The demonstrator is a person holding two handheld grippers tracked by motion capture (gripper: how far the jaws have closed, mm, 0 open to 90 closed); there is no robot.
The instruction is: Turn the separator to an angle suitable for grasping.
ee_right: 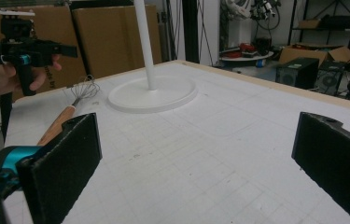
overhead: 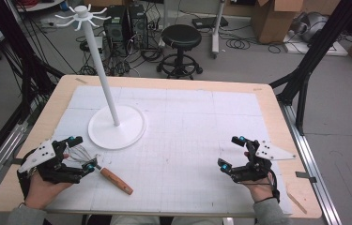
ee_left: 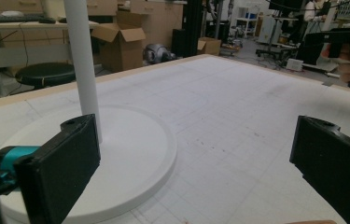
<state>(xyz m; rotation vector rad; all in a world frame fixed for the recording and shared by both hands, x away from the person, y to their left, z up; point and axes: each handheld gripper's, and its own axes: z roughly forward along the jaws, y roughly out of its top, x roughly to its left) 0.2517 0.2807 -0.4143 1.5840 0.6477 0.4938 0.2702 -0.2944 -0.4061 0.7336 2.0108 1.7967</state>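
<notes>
Tongs both spread, left tongs (overhead: 81, 153) straddling whisk (overhead: 103, 171) wires untouched; right tongs (overhead: 230, 151) well apart

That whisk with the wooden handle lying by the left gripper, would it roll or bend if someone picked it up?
The whisk lies flat; its round wooden handle looks stiff and might roll if nudged. The thin wire loops probably flex under a squeeze, so the handle seems the safer hold. It looks light. The left gripper stands open above it.

Beyond the surface (overhead: 277, 112), a black stool (overhead: 181, 37) stands on grey floor (overhead: 342, 122) near cardboard boxes (overhead: 272, 18) and tangled cables (overhead: 239, 44).
</notes>
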